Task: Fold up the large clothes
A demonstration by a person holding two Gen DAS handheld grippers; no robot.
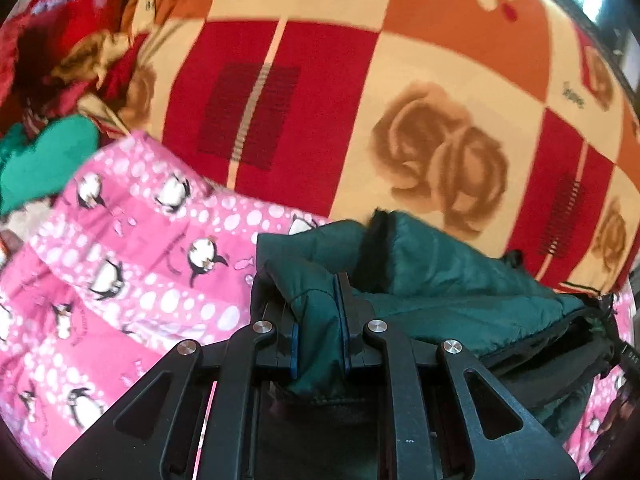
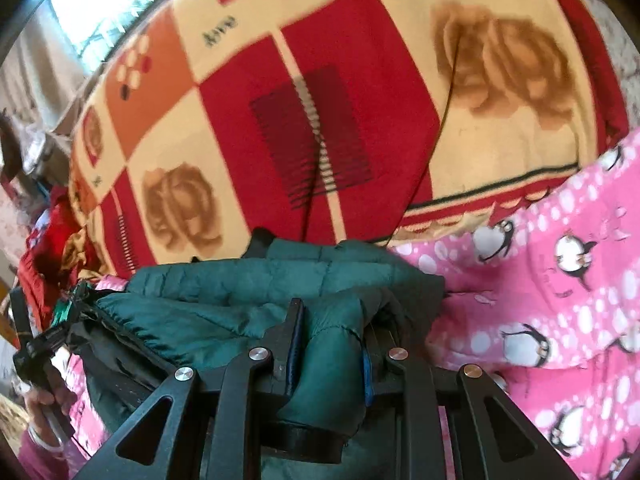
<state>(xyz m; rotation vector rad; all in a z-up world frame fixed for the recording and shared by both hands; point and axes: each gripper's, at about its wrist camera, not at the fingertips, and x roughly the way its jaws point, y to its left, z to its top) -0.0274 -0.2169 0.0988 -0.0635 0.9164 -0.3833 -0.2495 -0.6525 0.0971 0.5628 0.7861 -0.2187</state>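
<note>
A dark green quilted jacket (image 1: 440, 284) lies bunched over a pink penguin-print blanket (image 1: 120, 264). My left gripper (image 1: 318, 304) is shut on a thick fold of the jacket, which fills the gap between its jaws. In the right wrist view the same jacket (image 2: 256, 292) is bunched up, and my right gripper (image 2: 332, 332) is shut on another padded fold of it. The left gripper (image 2: 44, 340) shows at the far left of the right wrist view, held by a hand. The jacket's underside is hidden.
A red, orange and cream blanket with roses (image 1: 400, 120) covers the bed beyond. A pile of red and gold clothes (image 1: 72, 48) and a green garment (image 1: 48, 156) lie at the far left. The pink blanket (image 2: 560, 300) spreads to the right.
</note>
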